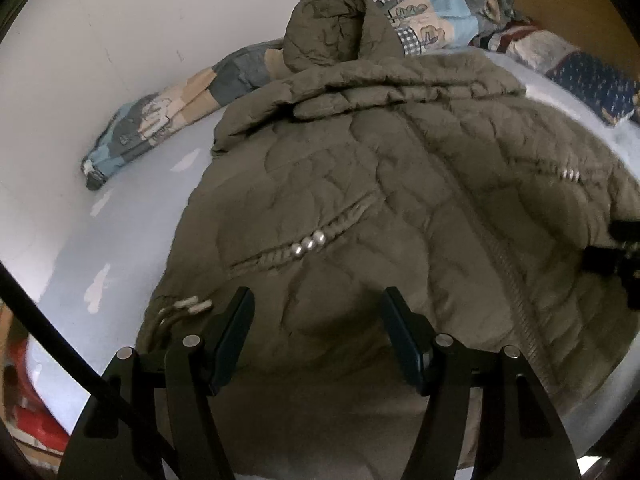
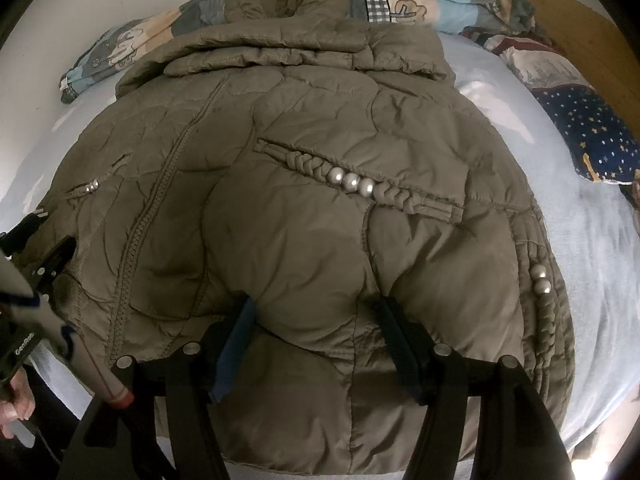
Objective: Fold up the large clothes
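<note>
An olive quilted hooded jacket (image 1: pixel 360 184) lies front up on the bed, hood toward the wall, with braided pocket trims and silver beads (image 2: pixel 351 182). My left gripper (image 1: pixel 318 312) hovers open just over the jacket's lower front, and nothing sits between its fingers. My right gripper (image 2: pixel 314 310) is pushed into the lower front beside the hem. A thick puff of jacket (image 2: pixel 312 280) fills the gap and touches both pads, and the fabric laps over the left fingertip. The left gripper (image 2: pixel 40 256) also shows at the right wrist view's left edge.
A light blue sheet (image 1: pixel 132 216) covers the bed. A patchwork quilt (image 1: pixel 156 124) is bunched along the white wall behind the hood. A dark blue dotted pillow (image 2: pixel 592 136) lies at the right by a wooden headboard (image 2: pixel 580 28). A hand (image 2: pixel 16 408) holds the left tool.
</note>
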Available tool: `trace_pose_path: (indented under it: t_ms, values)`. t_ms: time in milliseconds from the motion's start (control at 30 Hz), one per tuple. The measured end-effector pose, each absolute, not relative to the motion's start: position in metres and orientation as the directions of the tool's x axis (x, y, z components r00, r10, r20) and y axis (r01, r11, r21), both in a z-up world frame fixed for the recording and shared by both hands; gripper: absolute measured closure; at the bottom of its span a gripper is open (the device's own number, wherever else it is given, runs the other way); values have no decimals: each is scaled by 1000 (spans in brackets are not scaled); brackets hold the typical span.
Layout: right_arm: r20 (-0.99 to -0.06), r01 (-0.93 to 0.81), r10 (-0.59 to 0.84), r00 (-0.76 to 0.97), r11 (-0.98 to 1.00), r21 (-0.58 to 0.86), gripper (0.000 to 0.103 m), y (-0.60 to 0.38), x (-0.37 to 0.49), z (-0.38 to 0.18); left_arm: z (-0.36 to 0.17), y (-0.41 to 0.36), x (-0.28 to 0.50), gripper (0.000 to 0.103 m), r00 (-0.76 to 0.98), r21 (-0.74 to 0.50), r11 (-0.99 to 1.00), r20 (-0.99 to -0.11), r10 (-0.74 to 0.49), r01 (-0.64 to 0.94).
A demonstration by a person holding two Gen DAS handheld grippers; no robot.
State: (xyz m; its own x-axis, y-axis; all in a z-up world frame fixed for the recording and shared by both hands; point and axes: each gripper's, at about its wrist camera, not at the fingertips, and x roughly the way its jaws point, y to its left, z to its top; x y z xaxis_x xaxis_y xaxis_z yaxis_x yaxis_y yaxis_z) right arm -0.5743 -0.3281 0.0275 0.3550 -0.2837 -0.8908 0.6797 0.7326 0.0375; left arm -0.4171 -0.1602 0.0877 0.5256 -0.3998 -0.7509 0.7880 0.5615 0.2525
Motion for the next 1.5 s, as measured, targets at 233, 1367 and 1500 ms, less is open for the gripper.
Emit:
trace_pose_path:
  t_ms: [233,1367,1500]
  values:
    - [-836,682,-285,470,718,139,26,-340,-593,62,133,-205,-377,32,483,176,553,-732,-480,815]
    - [-772,750,-357,525,624,221,26,-594,-300,255,164,-237,-209,31,503,46,700,-728,-465,713]
    - [-769,775,-379,514,590,227,26,-646,-255,242,155,-237,-204,31,512,66,696,-728,-457,715]
